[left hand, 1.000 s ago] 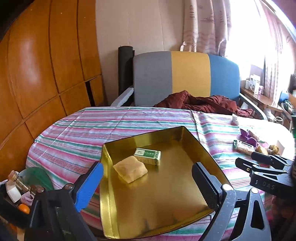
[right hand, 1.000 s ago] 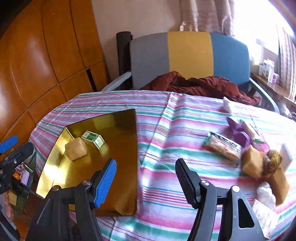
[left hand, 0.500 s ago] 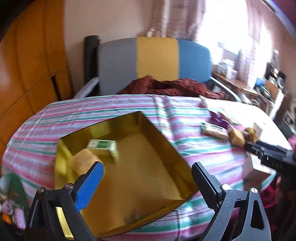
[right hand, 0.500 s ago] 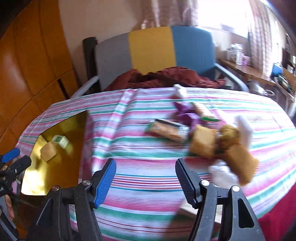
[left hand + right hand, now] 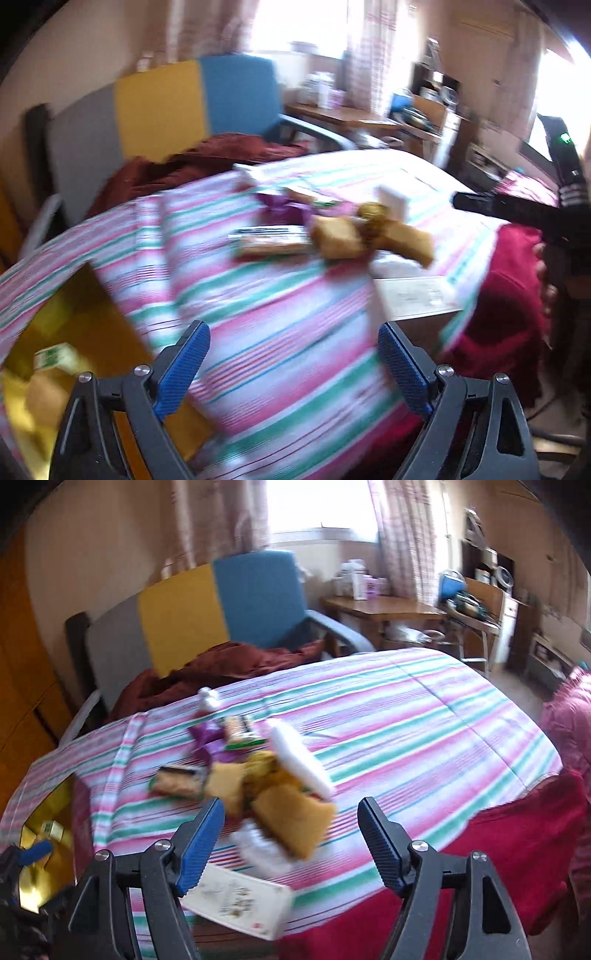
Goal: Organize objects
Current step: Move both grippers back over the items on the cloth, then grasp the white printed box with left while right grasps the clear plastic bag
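Note:
A gold tray sits at the left of the striped table and holds a green box and a tan sponge. It also shows in the right wrist view. A pile of loose items lies mid-table: tan sponges, a snack packet, purple wrappers, a white block. My left gripper is open and empty above the cloth. My right gripper is open and empty, just in front of the pile.
A white printed box lies at the table's near edge. A grey, yellow and blue chair with a maroon cloth stands behind the table. A wooden desk is at the back right. A red cloth hangs below the tablecloth.
Both grippers have swung to the right. The tray has slid to the left edge of both views and the pile of items is now central. Both stay open.

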A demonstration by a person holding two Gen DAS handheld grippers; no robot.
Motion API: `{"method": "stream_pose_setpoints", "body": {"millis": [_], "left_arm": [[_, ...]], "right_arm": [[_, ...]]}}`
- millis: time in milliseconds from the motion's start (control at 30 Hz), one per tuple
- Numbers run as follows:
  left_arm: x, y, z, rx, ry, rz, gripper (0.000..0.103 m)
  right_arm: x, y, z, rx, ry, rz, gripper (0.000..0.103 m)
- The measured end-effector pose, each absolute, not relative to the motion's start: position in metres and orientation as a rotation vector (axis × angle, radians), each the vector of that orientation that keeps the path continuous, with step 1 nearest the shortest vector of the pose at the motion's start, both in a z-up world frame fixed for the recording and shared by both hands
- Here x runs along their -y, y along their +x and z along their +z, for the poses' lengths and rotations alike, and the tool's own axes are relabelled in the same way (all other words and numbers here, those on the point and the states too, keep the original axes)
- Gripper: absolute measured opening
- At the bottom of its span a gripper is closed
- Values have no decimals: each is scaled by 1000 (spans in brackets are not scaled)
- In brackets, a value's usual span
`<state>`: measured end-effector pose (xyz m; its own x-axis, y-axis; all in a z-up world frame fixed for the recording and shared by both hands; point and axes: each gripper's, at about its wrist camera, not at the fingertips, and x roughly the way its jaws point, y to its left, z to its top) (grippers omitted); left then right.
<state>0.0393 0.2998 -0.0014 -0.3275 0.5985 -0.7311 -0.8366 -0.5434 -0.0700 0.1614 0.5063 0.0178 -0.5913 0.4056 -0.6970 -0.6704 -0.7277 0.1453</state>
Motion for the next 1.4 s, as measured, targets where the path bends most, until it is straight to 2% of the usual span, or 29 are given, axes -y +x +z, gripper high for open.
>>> {"method": "stream_pose_setpoints", "body": {"millis": [300, 500, 700, 967, 1000, 1133, 1200, 1400], "left_arm": [[-373, 55, -32, -416, -1037, 1769, 99], [-391, 70, -41, -595, -917, 1712, 102], [-411, 74, -47, -772, -804, 1589, 103], [-444, 81, -58, -876, -717, 1468, 103], [-445, 79, -60, -863, -724, 1471, 101], [-438, 75, -69, -769, -817, 1438, 66], [-427, 74, -68, -730, -833, 1465, 59], [-377, 68, -63, -626, -929, 1553, 57]], "right_arm": [[-521, 174, 1, -590, -907, 2254, 76], [-525, 173, -3, -603, -932, 2283, 78], [-534, 175, -10, -707, -932, 2294, 78], [-534, 175, -12, -732, -928, 2307, 78], [-534, 176, -12, -735, -924, 2311, 78], [-534, 175, -12, -733, -936, 2311, 78], [-532, 173, -13, -723, -954, 2308, 78], [-526, 159, -14, -660, -1073, 2318, 78]]}}
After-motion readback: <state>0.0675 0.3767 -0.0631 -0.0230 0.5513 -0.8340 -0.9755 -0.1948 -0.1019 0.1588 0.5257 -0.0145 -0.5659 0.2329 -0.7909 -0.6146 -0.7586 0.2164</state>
